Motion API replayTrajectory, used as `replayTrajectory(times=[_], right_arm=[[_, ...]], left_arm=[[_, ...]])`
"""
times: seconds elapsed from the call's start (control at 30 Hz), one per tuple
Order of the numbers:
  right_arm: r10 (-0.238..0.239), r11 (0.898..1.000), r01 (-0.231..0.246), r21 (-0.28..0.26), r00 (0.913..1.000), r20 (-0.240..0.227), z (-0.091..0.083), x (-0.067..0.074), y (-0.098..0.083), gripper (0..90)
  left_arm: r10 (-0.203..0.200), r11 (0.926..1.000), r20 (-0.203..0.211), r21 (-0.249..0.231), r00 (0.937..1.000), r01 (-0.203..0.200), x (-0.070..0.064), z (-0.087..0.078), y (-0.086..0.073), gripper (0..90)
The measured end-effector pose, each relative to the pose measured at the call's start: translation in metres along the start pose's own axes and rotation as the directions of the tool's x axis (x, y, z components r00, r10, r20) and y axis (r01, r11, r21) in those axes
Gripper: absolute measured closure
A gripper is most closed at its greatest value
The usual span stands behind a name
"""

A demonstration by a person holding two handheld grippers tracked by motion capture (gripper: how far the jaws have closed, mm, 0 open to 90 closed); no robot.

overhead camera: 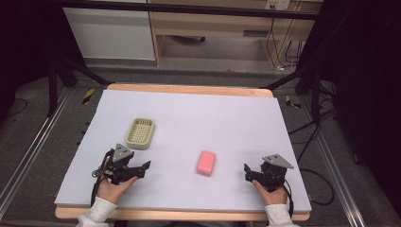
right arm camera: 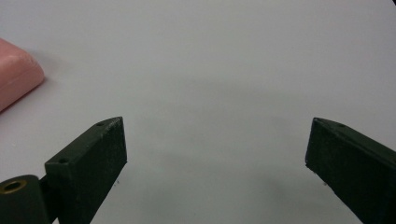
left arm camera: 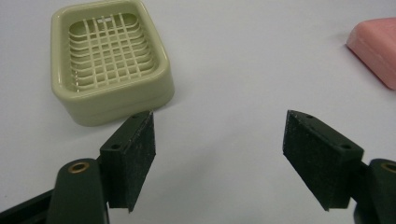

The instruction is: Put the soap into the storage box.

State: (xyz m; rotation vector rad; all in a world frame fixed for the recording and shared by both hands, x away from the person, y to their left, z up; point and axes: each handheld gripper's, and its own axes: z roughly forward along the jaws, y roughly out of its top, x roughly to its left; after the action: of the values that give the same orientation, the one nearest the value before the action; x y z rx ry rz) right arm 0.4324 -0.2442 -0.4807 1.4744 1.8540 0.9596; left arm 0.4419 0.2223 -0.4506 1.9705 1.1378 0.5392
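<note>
A pink bar of soap [overhead camera: 206, 163] lies flat on the pale table [overhead camera: 213, 118], between my two grippers. A pale green soap dish [overhead camera: 141, 133] with a slotted grid sits left of it. My left gripper [overhead camera: 144, 169] rests near the front left, open, with nothing between its jaws. In the left gripper view the soap dish [left arm camera: 109, 58] is ahead to the left, close to the left pad, and the soap [left arm camera: 377, 46] is at the far right edge. My right gripper [overhead camera: 248, 172] is open and empty at the front right. In the right gripper view the soap [right arm camera: 16, 77] lies at the left.
The table's front edge runs just behind both hands. Beyond the far edge are black stand legs [overhead camera: 56, 75], cables on the floor [overhead camera: 307, 137] and wooden furniture [overhead camera: 213, 28]. Bare surface lies between the dish and the soap.
</note>
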Motion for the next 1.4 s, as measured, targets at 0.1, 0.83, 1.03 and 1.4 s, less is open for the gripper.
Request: replayTrajectory(times=[0.1, 0.83, 1.03, 1.4], right_arm=[[0.001, 1.000, -0.001, 0.001, 1.0000, -0.002, 0.000, 0.000, 0.000, 5.7], [0.005, 1.000, -0.005, -0.001, 1.0000, -0.004, 0.000, 0.000, 0.000, 5.6], [0.003, 1.000, -0.003, -0.001, 1.0000, -0.005, 0.000, 0.000, 0.000, 5.6], [0.008, 1.000, -0.008, 0.004, 0.9999, -0.008, 0.000, 0.000, 0.000, 5.6]], left_arm=[[0.002, 1.0000, 0.002, -0.001, 1.0000, -0.002, -0.001, 0.000, 0.002, 25.0], [0.039, 0.9992, 0.064, -0.012, 0.9971, -0.039, -0.026, 0.007, 0.032, 23.9], [0.045, 0.9990, 0.077, -0.014, 0.9960, -0.044, -0.033, 0.009, 0.041, 23.9], [0.061, 0.9982, 0.100, -0.004, 0.9932, -0.061, -0.049, 0.021, 0.052, 24.0]])
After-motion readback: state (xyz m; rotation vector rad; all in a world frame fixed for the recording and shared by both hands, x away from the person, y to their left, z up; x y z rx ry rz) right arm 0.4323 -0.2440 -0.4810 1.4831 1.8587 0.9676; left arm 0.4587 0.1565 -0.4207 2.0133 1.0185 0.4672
